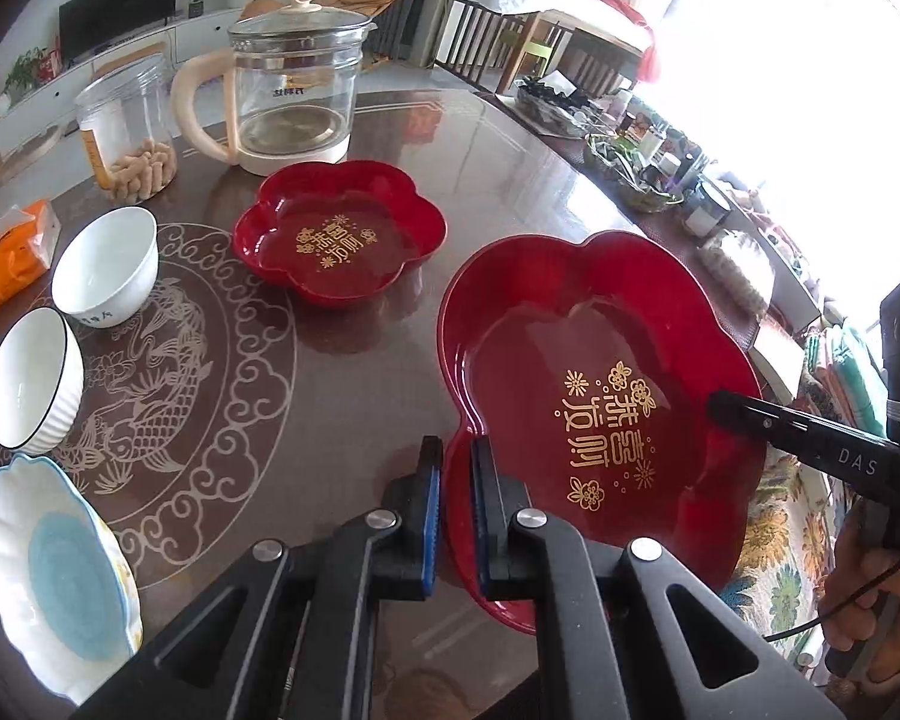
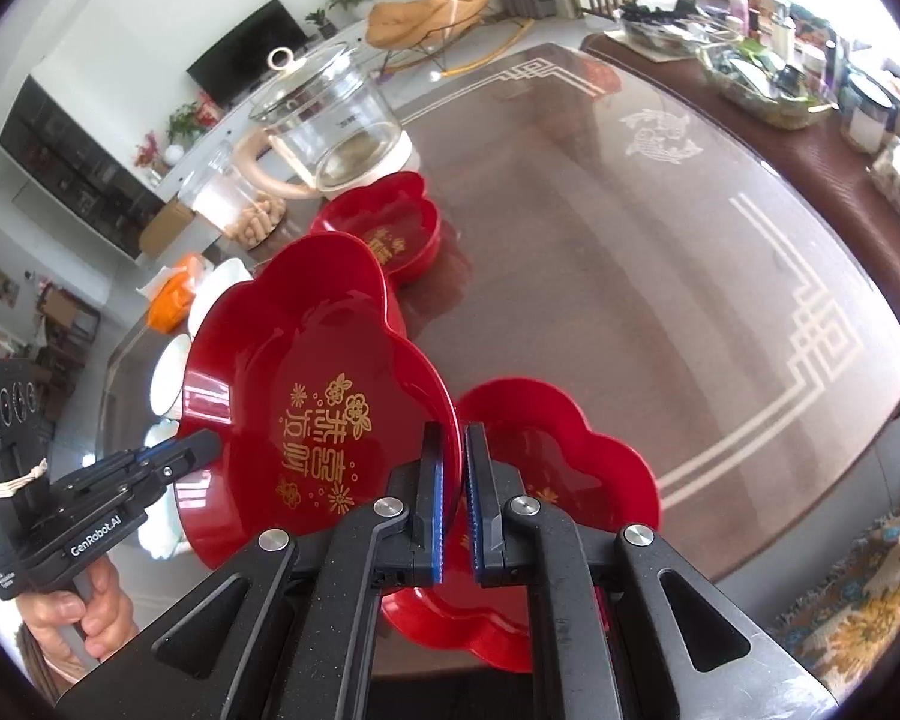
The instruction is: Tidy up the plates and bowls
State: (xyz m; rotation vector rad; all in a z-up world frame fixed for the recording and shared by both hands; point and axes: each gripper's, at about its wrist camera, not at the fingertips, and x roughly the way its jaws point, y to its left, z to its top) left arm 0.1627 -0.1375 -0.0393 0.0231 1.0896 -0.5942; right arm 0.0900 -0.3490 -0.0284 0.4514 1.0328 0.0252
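A large red flower-shaped plate (image 1: 600, 396) with gold characters is held between both grippers above the table. My left gripper (image 1: 453, 480) is shut on its near rim. My right gripper (image 2: 453, 480) is shut on its opposite rim; the plate (image 2: 312, 402) tilts up in the right wrist view. A second red plate (image 2: 564, 468) lies on the table under my right gripper. A smaller red plate (image 1: 339, 234) sits mid-table. Two white bowls (image 1: 105, 264) (image 1: 33, 378) and a white-and-blue scalloped plate (image 1: 54, 576) stand at the left.
A glass kettle (image 1: 288, 84) and a clear jar of snacks (image 1: 129, 126) stand at the back of the brown table (image 1: 342, 384). An orange tissue pack (image 1: 9, 252) lies at the left edge. Cluttered trays (image 1: 630, 168) line the far right side.
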